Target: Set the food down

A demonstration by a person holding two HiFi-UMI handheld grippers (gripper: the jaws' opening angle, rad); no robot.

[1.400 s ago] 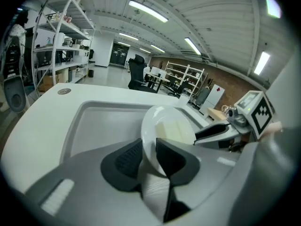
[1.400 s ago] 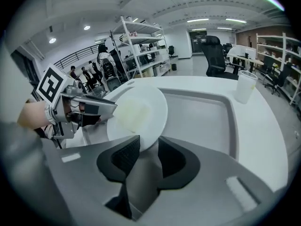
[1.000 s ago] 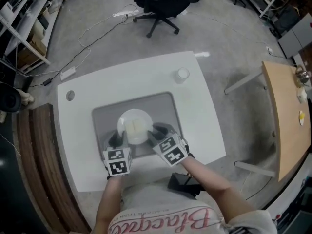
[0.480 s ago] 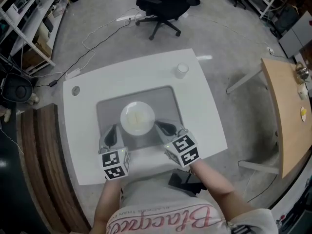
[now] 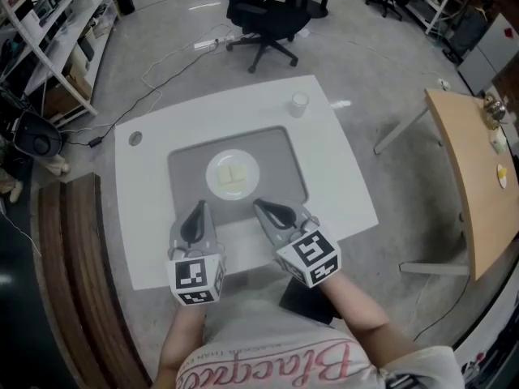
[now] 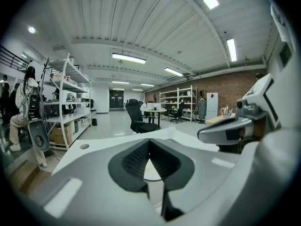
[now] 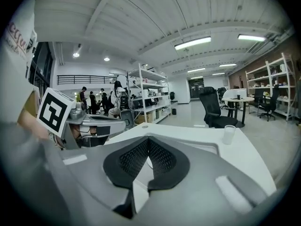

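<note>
A white plate (image 5: 232, 176) with pale yellow food (image 5: 233, 174) rests on the grey mat (image 5: 276, 156) of the white table (image 5: 154, 185). My left gripper (image 5: 196, 211) hovers over the mat's near edge, just short of the plate, shut and empty. My right gripper (image 5: 264, 207) sits beside it, also shut with nothing in it. In the left gripper view the shut jaws (image 6: 149, 146) point at the plate (image 6: 151, 172), with the right gripper (image 6: 230, 131) alongside. The right gripper view shows its pads (image 7: 160, 159) closed together and the left gripper (image 7: 94, 124) nearby.
A clear cup (image 5: 299, 102) stands at the table's far right corner, and a round grommet (image 5: 135, 138) sits at the far left. A black office chair (image 5: 263, 10) stands beyond the table. A wooden table (image 5: 470, 177) is to the right, shelves (image 5: 49, 23) to the left.
Both grippers have drawn back from the plate toward the person, and their jaws have gone from open to shut. The plate stays on the mat.
</note>
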